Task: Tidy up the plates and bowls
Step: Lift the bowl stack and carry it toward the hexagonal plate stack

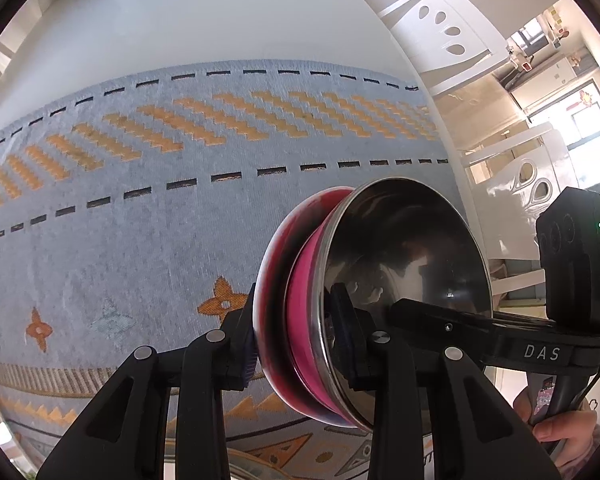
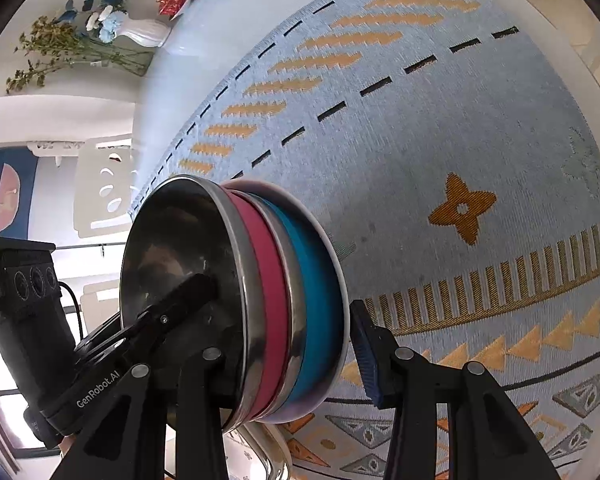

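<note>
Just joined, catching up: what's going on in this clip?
A person is holding a nested stack of bowls on edge above the patterned tablecloth, one handheld claw on each side. The left claw clamps the rim of the pink-sided steel bowl. The right claw straddles the whole stack, including the blue bowl, though its outer finger stands just off the white rim. Nothing is set down yet.
</note>
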Demonstrator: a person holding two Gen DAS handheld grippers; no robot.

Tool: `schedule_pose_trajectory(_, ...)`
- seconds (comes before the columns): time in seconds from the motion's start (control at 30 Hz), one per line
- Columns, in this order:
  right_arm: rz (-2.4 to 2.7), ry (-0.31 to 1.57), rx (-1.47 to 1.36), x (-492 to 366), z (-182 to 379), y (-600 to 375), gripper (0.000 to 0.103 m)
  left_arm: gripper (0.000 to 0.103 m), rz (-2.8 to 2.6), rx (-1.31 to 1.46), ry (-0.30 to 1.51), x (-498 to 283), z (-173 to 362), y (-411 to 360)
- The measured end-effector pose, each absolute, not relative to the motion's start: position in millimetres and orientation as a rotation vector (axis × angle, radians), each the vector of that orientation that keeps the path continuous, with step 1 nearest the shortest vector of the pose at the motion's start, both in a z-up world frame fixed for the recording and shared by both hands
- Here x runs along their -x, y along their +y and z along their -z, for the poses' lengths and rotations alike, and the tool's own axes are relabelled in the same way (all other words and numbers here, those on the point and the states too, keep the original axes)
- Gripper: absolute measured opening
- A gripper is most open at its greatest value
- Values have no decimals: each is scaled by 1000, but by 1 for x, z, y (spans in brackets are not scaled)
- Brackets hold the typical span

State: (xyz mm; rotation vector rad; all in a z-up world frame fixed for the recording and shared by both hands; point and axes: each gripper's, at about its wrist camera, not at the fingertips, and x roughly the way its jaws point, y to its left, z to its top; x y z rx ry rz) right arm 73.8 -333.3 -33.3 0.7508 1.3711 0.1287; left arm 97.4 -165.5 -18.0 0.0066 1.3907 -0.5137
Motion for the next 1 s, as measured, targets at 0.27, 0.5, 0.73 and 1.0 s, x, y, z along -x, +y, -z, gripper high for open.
schedule_pose_trajectory(0.27, -152, 1358, -740, -73, 24, -315, 43, 29, 494, -13, 1360, -89, 2, -151)
schedule_pose_trajectory(0.5, -181, 1353, -723, -71, 14, -293, 43, 29, 475, 0, 1338, -81, -12, -130)
schedule_pose_trajectory(0.73, -209, 1354, -686, -65, 3, -264, 43, 29, 450, 17, 1321, -68, -23, -102)
schedule_pose_trajectory(1.0, -251, 1378, -622, -51, -9, -216, 43, 29, 410, 60, 1303, -44, -34, -50)
